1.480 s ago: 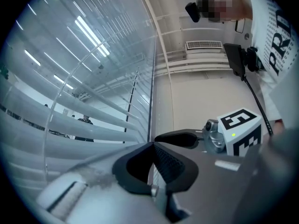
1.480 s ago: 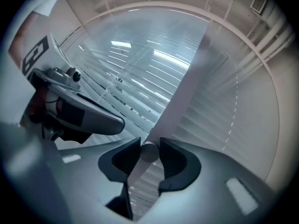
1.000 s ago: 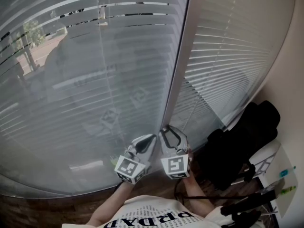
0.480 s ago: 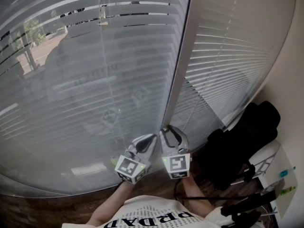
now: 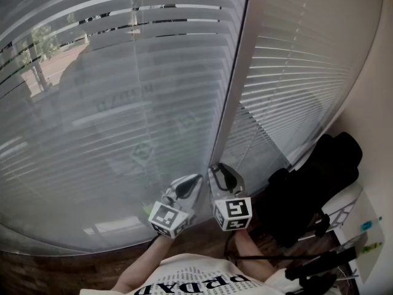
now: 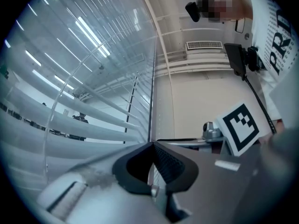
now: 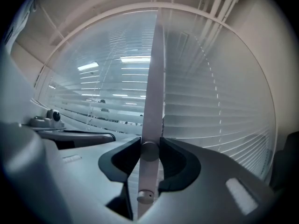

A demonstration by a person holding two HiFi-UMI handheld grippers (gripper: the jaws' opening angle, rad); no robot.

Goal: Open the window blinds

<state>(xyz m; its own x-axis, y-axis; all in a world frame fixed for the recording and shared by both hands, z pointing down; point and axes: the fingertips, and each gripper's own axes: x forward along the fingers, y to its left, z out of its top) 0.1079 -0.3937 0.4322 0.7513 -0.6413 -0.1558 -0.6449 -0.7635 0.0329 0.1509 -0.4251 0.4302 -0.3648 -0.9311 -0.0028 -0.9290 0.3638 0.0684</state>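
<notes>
Window blinds (image 5: 110, 121) are worked through the right tongs (image 7: 149, 143), which pinch the tilt wand (image 7: 148, 174) and have rolled since a second ago. The left tongs (image 6: 153, 146) are pressed together, empty. Straight ahead, the slats stay mostly closed, so more twisting seems needed.

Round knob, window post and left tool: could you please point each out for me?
round knob (image 7: 149, 151), right gripper view, its rounded face.
window post (image 7: 154, 69), right gripper view, its front face.
left tool (image 6: 152, 144), left gripper view, where its tips meet.
</notes>
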